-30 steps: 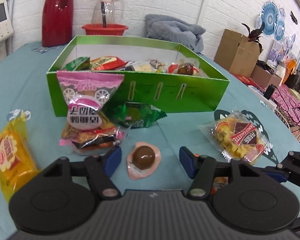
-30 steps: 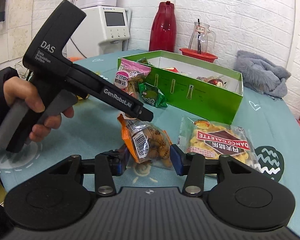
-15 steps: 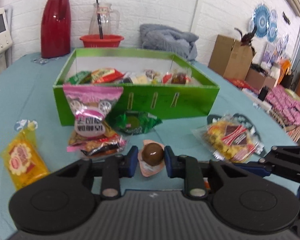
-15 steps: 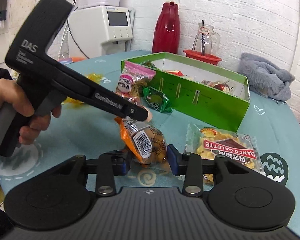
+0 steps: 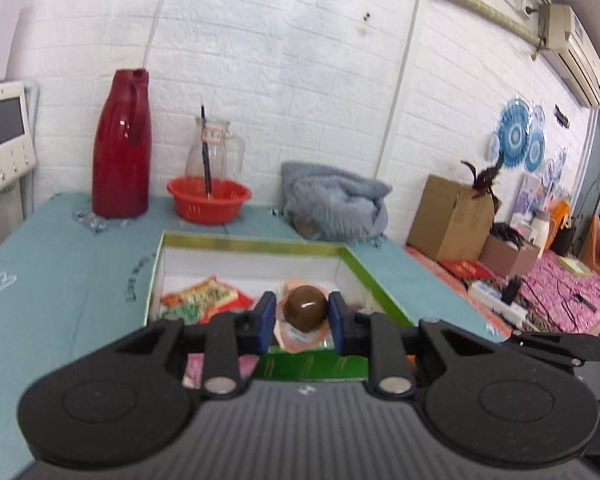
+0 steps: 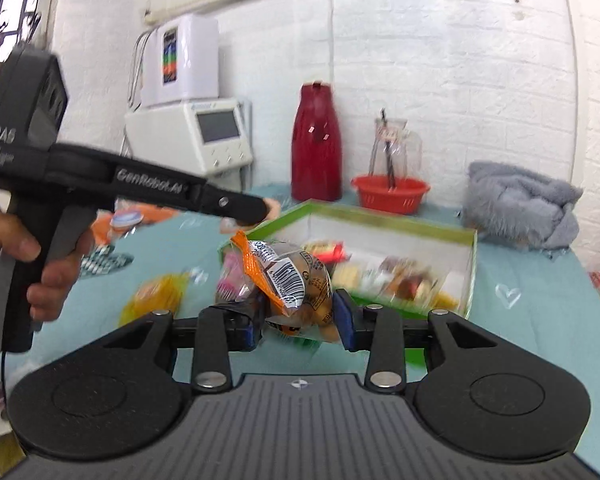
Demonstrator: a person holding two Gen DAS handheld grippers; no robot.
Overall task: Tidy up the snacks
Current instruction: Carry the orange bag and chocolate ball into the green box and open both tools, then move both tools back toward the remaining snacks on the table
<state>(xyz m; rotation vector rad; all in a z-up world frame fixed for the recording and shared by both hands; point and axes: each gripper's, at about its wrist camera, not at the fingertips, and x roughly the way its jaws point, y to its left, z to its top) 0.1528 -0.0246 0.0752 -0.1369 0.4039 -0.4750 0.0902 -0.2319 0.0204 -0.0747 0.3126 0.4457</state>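
Your left gripper [image 5: 303, 322] is raised and level, its blue pads [image 5: 266, 320] pressed against a round brown object. Your right gripper [image 6: 298, 320] is also lifted, pads [image 6: 342, 316] squeezing a crinkled packet. Your left hand [image 6: 32, 268] wraps the other tool's handle, finger on its trigger.

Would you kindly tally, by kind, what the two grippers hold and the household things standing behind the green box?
Held snacks: 2, the brown ball snack in the left gripper and the orange-edged bag in the right gripper
Jugs: 2, the red thermos and the glass pitcher
Basins: 1, the red basin
Cloths: 1, the grey cloth
Total: 6
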